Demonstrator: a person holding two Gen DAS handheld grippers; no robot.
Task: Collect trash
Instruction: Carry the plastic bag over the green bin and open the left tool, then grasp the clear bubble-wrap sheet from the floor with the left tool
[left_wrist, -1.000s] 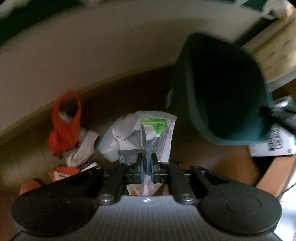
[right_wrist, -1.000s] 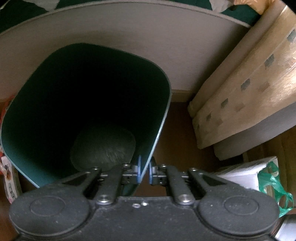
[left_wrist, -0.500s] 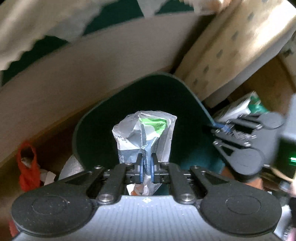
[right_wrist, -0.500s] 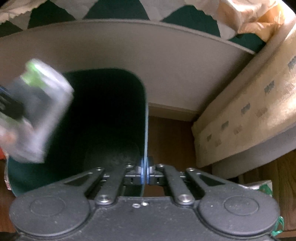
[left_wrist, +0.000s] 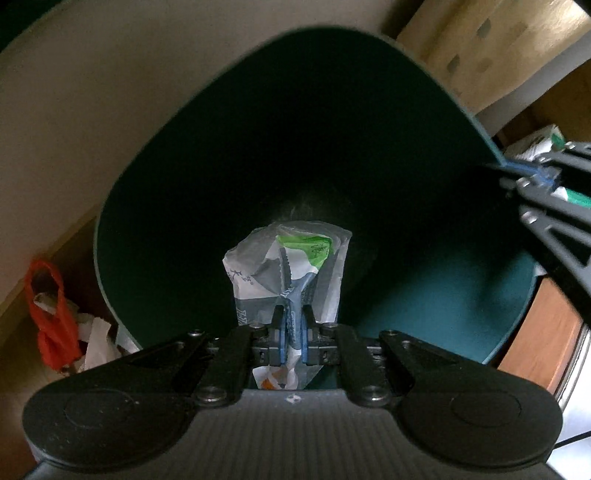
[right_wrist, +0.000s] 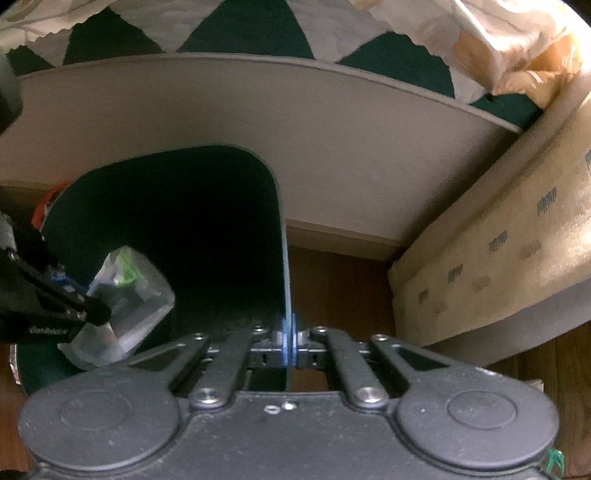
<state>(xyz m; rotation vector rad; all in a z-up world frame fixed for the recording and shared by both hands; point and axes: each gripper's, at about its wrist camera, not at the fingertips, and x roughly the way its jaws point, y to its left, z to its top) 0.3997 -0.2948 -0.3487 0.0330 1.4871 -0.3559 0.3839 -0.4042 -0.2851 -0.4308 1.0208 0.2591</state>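
Observation:
A dark green trash bin (left_wrist: 424, 295) is tilted with its mouth toward me; it also shows in the right wrist view (right_wrist: 177, 229). My left gripper (left_wrist: 292, 332) is shut on a crumpled white, grey and green plastic wrapper (left_wrist: 291, 266) and holds it inside the bin's mouth. The wrapper shows in the right wrist view (right_wrist: 122, 306) at the bin's opening. My right gripper (right_wrist: 288, 339) is shut on the bin's rim (right_wrist: 282, 258); it shows in the left wrist view (left_wrist: 524, 173) at the bin's right edge.
A red plastic bag (left_wrist: 50, 314) and white scraps (left_wrist: 96, 343) lie on the wooden floor left of the bin. A pale bed base (right_wrist: 295, 155) runs behind. A patterned beige mattress (right_wrist: 498, 266) leans at the right. A white package with green (left_wrist: 543, 144) sits beyond the bin.
My left gripper has carried the wrapper from beside the red bag into the bin's mouth. My right gripper has closed on the rim and tilted the bin.

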